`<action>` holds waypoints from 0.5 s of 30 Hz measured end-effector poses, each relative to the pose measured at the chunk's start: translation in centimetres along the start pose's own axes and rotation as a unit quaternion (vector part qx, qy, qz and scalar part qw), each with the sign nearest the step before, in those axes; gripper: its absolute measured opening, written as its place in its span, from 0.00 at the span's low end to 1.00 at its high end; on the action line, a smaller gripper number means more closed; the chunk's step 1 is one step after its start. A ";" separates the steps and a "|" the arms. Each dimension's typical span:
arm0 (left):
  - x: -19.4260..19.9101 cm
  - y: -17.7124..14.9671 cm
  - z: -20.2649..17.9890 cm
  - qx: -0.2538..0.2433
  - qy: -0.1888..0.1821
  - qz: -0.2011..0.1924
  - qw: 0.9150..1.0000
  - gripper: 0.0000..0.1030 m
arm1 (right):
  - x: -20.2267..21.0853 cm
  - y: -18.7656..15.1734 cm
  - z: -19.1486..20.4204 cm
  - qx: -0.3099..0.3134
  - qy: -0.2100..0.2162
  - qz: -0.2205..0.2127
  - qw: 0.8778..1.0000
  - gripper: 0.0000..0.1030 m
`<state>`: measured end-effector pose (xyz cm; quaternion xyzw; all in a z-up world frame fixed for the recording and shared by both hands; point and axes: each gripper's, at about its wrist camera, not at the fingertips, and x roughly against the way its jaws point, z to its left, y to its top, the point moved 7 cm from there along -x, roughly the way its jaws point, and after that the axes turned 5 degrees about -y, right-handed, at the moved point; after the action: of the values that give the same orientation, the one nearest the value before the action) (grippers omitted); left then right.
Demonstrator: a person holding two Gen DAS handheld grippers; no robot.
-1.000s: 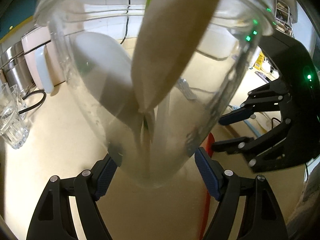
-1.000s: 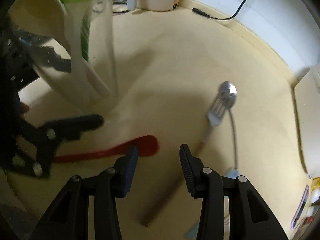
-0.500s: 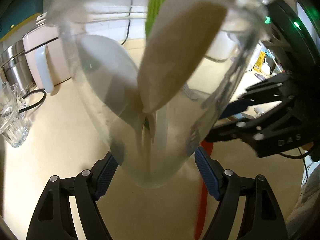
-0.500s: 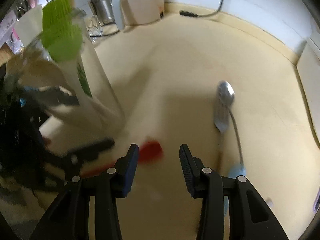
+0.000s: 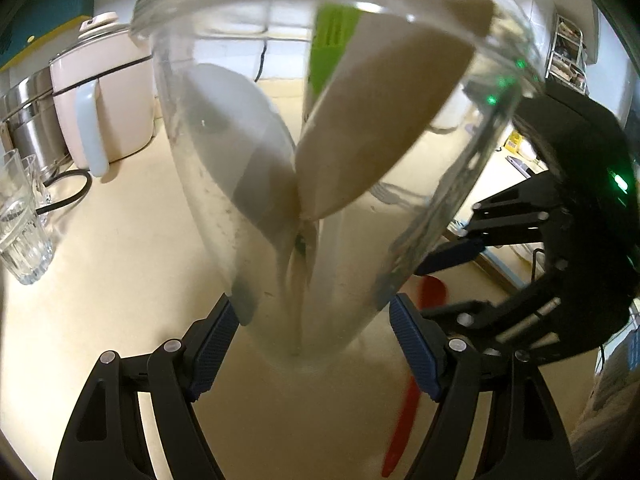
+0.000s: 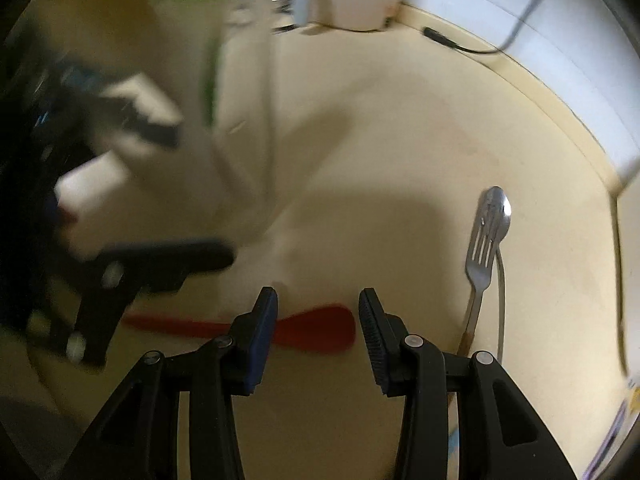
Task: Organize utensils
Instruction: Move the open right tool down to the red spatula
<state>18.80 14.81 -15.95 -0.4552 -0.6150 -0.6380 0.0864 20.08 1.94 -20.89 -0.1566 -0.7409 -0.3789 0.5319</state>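
My left gripper (image 5: pixel 314 330) is shut on a clear glass jar (image 5: pixel 440 184) and holds it tilted. The jar holds a white spoon (image 5: pixel 236 148), a wooden spatula (image 5: pixel 380 120) and a green silicone brush (image 5: pixel 332 44). A red spatula (image 6: pixel 316 326) lies flat on the cream counter; its head lies between the fingers of my open right gripper (image 6: pixel 318 320). It also shows in the left wrist view (image 5: pixel 404 412). A metal slotted turner (image 6: pixel 484 244) and a metal spoon (image 6: pixel 500 276) lie together to the right. The jar appears blurred at the left of the right wrist view (image 6: pixel 240 120).
A pink kettle (image 5: pixel 104 100), a steel pot (image 5: pixel 24 120) and drinking glasses (image 5: pixel 20 224) stand at the back left of the counter (image 5: pixel 120 300). A black cable (image 6: pixel 460 42) runs along the tiled back wall. The right gripper's body (image 5: pixel 560 260) sits close beside the jar.
My right gripper has come down over the red spatula, whose head now lies between its fingers. The jar in my left gripper has shifted a little and stays tilted.
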 end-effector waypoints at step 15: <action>-0.4 0.0 -0.5 -0.004 0.004 0.003 1.000 0.78 | 4.8 -7.0 -6.9 -0.254 0.074 0.051 0.963 0.41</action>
<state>18.75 14.21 -16.16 -0.4549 -0.6107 -0.6421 0.0887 18.36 -8.54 -18.33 -0.2955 -0.5698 -0.5376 0.5468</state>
